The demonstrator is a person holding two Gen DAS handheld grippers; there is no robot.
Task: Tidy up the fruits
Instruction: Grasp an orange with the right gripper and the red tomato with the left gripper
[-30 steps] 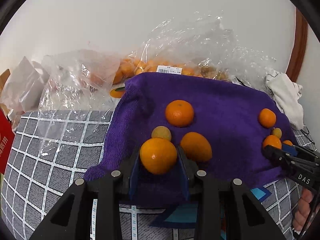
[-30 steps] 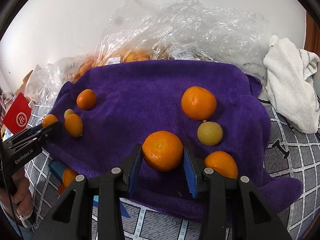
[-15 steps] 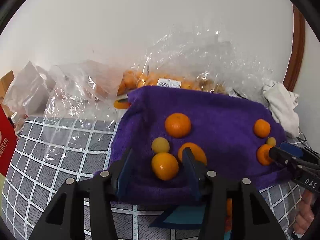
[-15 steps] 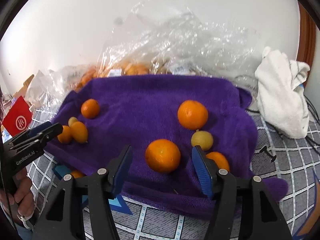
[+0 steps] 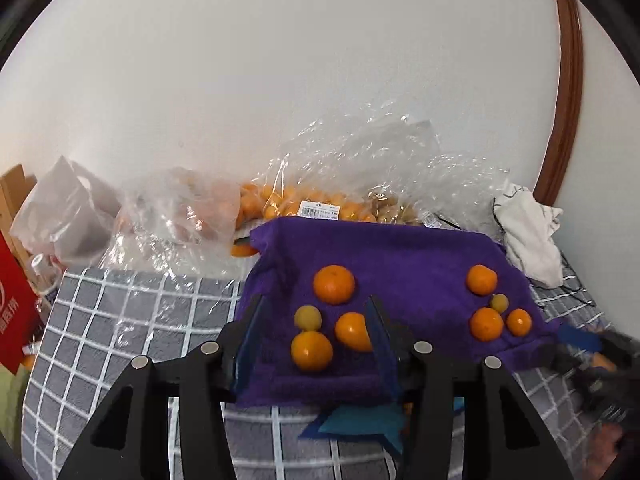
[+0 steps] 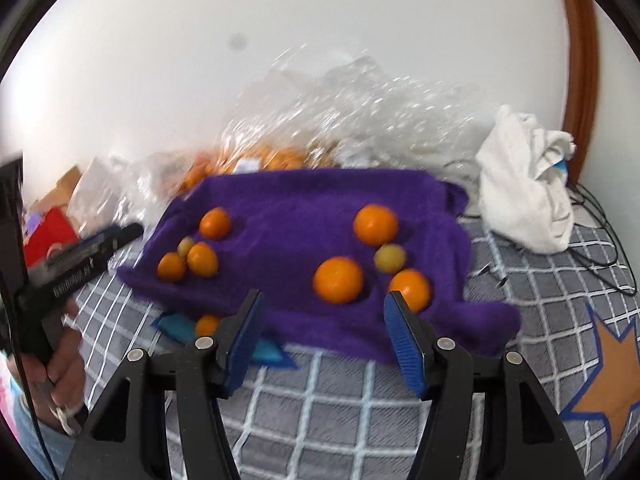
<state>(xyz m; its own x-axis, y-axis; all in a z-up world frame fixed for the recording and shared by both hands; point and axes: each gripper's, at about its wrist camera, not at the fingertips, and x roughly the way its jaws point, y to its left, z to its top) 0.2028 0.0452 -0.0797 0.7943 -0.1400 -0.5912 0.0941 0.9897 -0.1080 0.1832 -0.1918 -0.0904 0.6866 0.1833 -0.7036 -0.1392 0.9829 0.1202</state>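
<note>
A purple towel (image 5: 400,256) (image 6: 312,200) lies on the bed with two groups of fruit. In the left wrist view, three oranges (image 5: 311,351) and a small yellow fruit (image 5: 308,317) lie just beyond my left gripper (image 5: 315,302). It is open, raised above them, with nothing between its pads. In the right wrist view, three oranges (image 6: 338,280) and a yellow fruit (image 6: 390,257) lie ahead of my right gripper (image 6: 325,298), also open and holding nothing. Each view shows the other group farther off, with the other gripper beside it (image 5: 592,348) (image 6: 120,236).
Clear plastic bags of oranges (image 5: 312,208) sit against the wall behind the towel. A white cloth (image 6: 528,196) and cables lie to the right, and a red box (image 5: 12,304) to the left. One orange (image 6: 207,325) rests on the grey checked blanket (image 5: 120,320) by the towel's front edge.
Both grippers opened and let go of an orange each, which now rest on the towel. Both have lifted and drawn back from the fruit.
</note>
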